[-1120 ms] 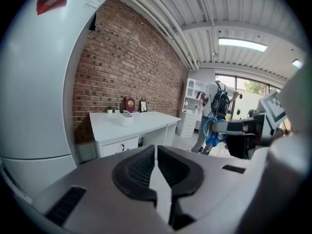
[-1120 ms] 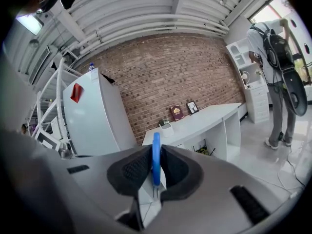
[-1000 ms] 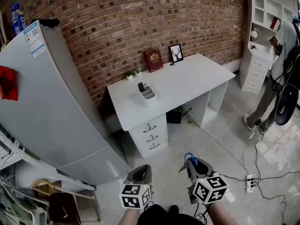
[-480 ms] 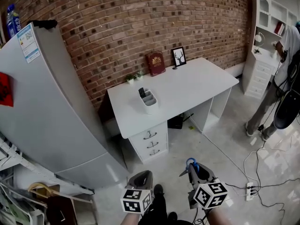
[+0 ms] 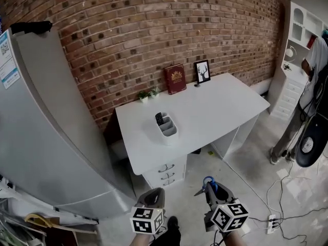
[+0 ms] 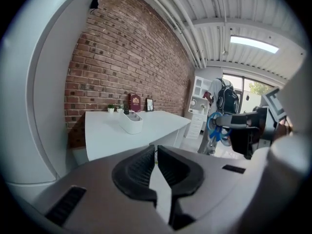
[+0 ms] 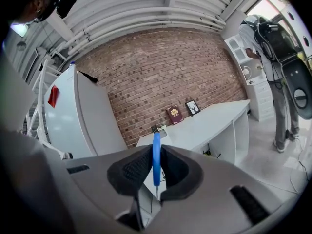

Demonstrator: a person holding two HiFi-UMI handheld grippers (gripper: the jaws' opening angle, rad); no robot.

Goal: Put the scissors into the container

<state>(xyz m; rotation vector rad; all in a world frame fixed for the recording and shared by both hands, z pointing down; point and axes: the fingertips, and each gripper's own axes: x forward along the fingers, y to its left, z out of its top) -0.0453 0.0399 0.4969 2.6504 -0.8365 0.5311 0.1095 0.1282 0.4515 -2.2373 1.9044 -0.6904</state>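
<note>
Pinching blue scissors are the right tongs; the left tongs sit closed, empty.

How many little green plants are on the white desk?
2. Both stand at the desk's back edge by the brick wall: one plant at the left, the other plant just right of it, beside the red book. None seems hidden.

Bright blue plastic-handled scissors. Plain white rectangular desk and plain white oval plastic container. Red-brown brick wall gridded with pale mortar lines; dark red upright book with gold print.
</note>
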